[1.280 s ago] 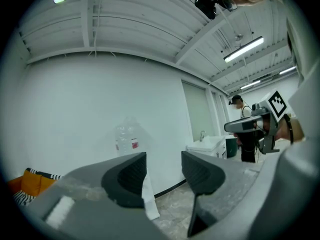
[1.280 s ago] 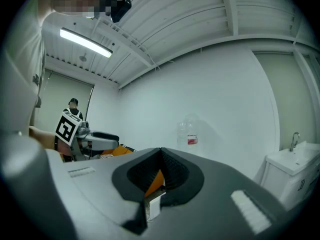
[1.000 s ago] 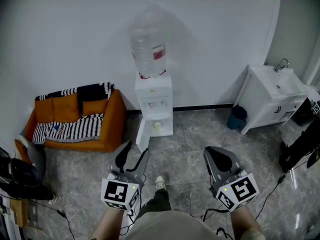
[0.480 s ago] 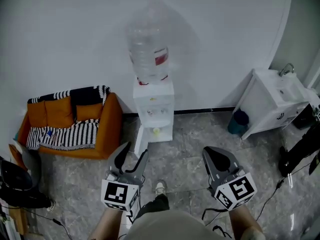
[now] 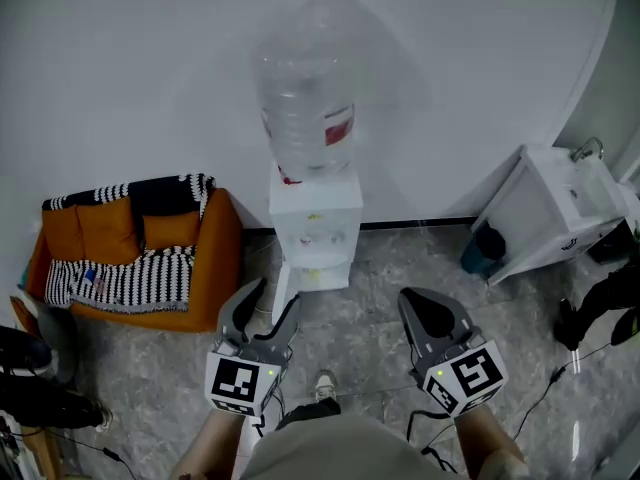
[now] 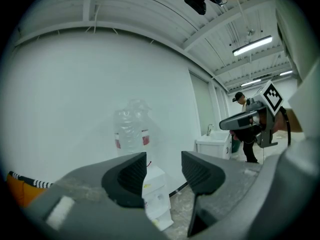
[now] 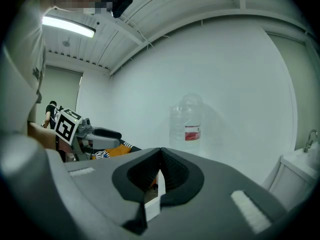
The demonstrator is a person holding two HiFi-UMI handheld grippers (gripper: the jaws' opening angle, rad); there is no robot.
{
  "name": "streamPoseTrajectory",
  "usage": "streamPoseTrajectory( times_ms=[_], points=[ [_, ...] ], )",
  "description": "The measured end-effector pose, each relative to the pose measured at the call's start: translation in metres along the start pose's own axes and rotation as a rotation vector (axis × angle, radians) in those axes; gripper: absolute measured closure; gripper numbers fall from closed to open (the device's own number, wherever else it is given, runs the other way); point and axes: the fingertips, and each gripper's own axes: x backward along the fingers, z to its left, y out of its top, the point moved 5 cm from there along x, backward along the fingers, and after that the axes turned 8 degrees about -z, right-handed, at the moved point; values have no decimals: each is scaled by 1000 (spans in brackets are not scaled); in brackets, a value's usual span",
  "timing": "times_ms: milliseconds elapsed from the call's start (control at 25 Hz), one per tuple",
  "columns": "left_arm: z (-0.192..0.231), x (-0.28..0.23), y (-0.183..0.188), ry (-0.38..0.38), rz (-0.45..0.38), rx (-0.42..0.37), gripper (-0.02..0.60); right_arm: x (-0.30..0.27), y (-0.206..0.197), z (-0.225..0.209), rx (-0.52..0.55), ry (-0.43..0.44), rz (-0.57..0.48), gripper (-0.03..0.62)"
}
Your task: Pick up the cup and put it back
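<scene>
A white water dispenser (image 5: 314, 230) with a large clear bottle (image 5: 305, 108) on top stands against the wall ahead of me. A small pale yellow thing (image 5: 317, 274) sits in its lower niche, too small to tell whether it is the cup. My left gripper (image 5: 270, 300) hovers over the floor short of the dispenser, open with nothing between its pads. My right gripper (image 5: 418, 304) is level with it at the right, jaws shut on nothing. In the left gripper view the dispenser (image 6: 156, 196) shows between the open jaws (image 6: 164, 171). The right gripper view has the closed jaws (image 7: 161, 160) below the bottle (image 7: 186, 126).
An orange sofa (image 5: 130, 253) with striped and black cushions stands left of the dispenser. A white sink cabinet (image 5: 560, 213) and a teal bin (image 5: 482, 249) stand at the right. Black equipment (image 5: 600, 303) and cables lie at the right edge, and more at the lower left. A person (image 6: 244, 129) stands far off.
The dispenser and bottle have grown larger and nearer in the head view, and the sofa and sink have slid outward. Both grippers keep the same jaw positions.
</scene>
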Motion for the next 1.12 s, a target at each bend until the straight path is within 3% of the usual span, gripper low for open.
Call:
streamPoseTrajectory(
  times_ms=[280,440,600,1120],
  points=[
    [34,-32,-5,-21,-13,-34,354,-45,-3,-20,1,-40,-4,591],
    [40,-42,-6,-4,-18,6,354,-55,-6,-30,3,-41,9,591],
    [40,-53,-9,2,-1,-17,354,-63,-8,-46,7,-25,15,591],
    [7,-93,-1,174,3,-7,354,-75,-12,-122,-13,111,9,591]
  ],
)
